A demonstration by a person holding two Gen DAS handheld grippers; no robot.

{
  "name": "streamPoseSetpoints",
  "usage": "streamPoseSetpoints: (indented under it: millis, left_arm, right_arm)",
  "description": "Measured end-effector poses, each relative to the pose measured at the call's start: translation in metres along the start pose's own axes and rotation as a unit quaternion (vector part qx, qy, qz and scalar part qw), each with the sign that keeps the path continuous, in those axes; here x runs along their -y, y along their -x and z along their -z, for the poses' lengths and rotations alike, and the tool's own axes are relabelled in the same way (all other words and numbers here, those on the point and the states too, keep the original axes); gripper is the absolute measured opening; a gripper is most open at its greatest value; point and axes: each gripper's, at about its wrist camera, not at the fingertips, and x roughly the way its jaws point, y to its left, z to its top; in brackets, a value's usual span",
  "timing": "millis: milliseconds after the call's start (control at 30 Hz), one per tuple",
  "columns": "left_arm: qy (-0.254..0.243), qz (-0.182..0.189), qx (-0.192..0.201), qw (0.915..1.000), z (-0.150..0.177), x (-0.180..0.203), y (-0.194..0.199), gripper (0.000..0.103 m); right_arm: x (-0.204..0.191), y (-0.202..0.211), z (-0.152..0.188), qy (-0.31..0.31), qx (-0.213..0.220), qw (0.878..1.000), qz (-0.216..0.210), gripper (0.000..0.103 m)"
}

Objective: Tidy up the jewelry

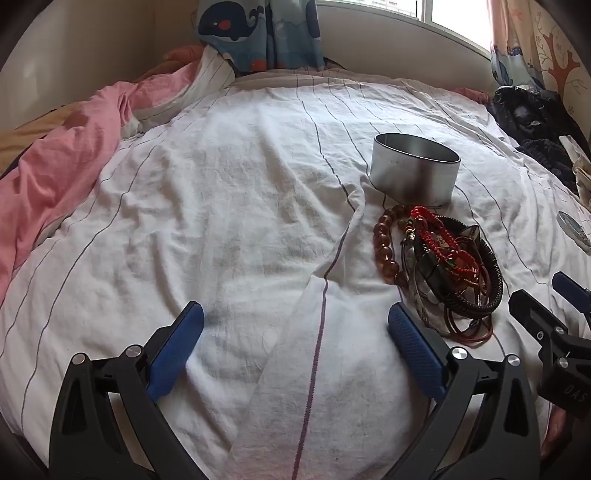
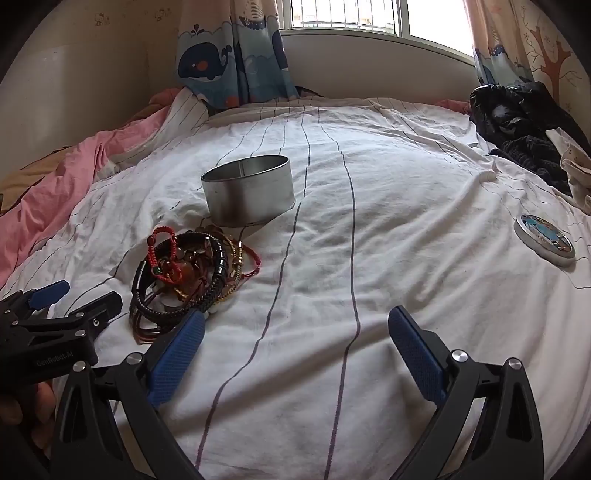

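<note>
Bed sheet (image 1: pixel 221 206) under window (image 2: pixel 347 14), jewelry pile (image 1: pixel 439 266) beside tin (image 1: pixel 413 173); both claws wide apart, empty

Tin (image 2: pixel 248 195): dull brushed metal. Sheet (image 2: pixel 369 258): matt, wrinkled striped cloth. Beads (image 1: pixel 386 245): glossy amber. Cords (image 1: pixel 439 240): red woven. Band (image 2: pixel 173 310): black braided. Fingers (image 2: pixel 173 358): matt black plastic, textured blue pads.

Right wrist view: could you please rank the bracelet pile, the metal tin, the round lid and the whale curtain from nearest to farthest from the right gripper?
From the open right gripper:
1. Bracelet pile, just beyond its left finger.
2. Round lid, off to the right on the sheet; close to the tin in range, hard to call.
3. Metal tin, behind the pile.
4. Whale curtain, at the window, far back.
</note>
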Motion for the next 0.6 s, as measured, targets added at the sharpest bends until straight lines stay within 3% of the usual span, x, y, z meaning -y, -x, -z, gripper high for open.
streamPoseSetpoints:
  millis: [600]
  left_arm:
    - [-0.002,-0.002,-0.001,1.0,-0.0007,0.0009,-0.0017,0.097]
  right_arm:
    - [0.0,-0.0009,0.0001,0.0,-0.001,1.0,0.0,0.095]
